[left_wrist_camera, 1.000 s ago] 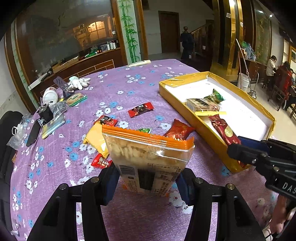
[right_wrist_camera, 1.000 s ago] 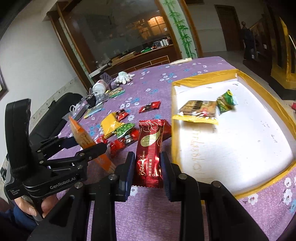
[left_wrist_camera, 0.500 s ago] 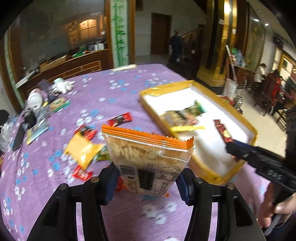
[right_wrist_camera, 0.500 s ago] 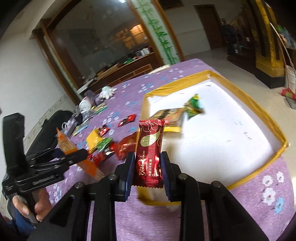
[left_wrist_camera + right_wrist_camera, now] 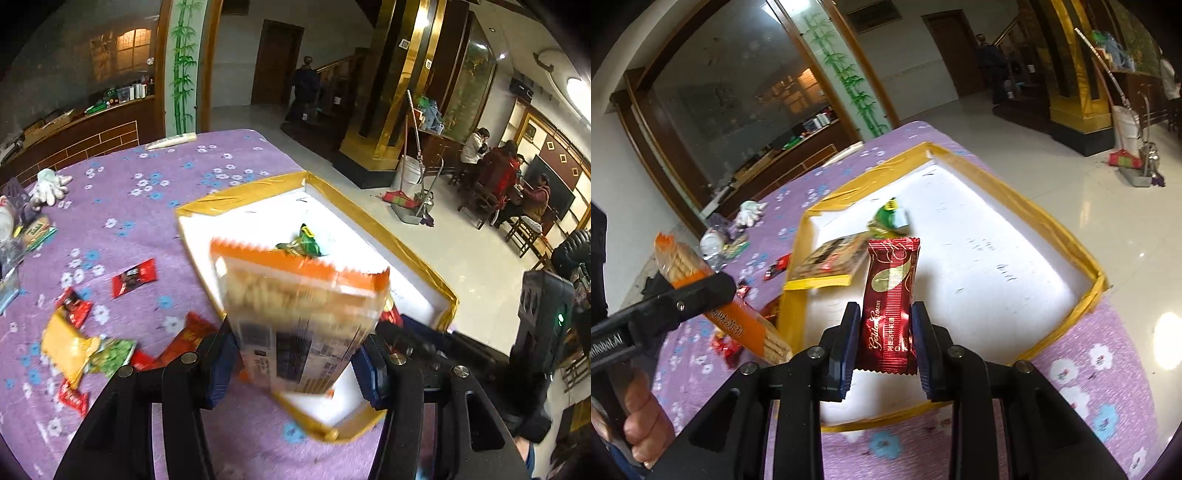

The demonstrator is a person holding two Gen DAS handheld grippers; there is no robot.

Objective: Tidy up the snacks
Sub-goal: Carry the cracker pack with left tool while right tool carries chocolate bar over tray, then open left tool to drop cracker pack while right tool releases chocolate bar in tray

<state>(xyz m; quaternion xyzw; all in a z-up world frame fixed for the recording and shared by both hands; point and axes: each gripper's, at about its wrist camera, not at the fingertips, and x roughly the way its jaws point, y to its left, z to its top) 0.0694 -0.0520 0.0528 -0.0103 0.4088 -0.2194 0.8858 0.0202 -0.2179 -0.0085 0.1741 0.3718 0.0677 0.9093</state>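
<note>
left gripper [image 5: 299,363] is clamped on a cracker pack [image 5: 303,317] w/ an orange top strip, pads pressing both sides, pack standing upright-ish and blurry in my left cam. it hangs over the near left corner of the yellow-rimmed box [image 5: 410,258], bottom edge of the pack right above the rim there. right gripper [image 5: 882,341] is squeezed narrow on a dark red wafer bar [image 5: 890,306], held upright over the near part of the box floor [image 5: 997,243], not touching it afaict.

box interior is mostly bare white. only stuff in it: a green packet [image 5: 888,218] toward the far left and a flat brown/yellow packet [image 5: 831,260] against the left wall, its yellow edge just beside the rim. whole right half and the far corner look free. the box's right rim sits close to the table edge, floor drops off right past it, so not much room on that side.

loose snacks are on the purple floral cloth [image 5: 147,206] left of the box: a small red packet [image 5: 133,277], a yellow pouch [image 5: 66,347], a green packet [image 5: 112,356], a few more red ones bunched near the left wall. in the right cam the left gripper [image 5: 701,291] w/ the crackers sits just beside the box's left wall, hand [image 5: 646,421] visible below it.
</note>
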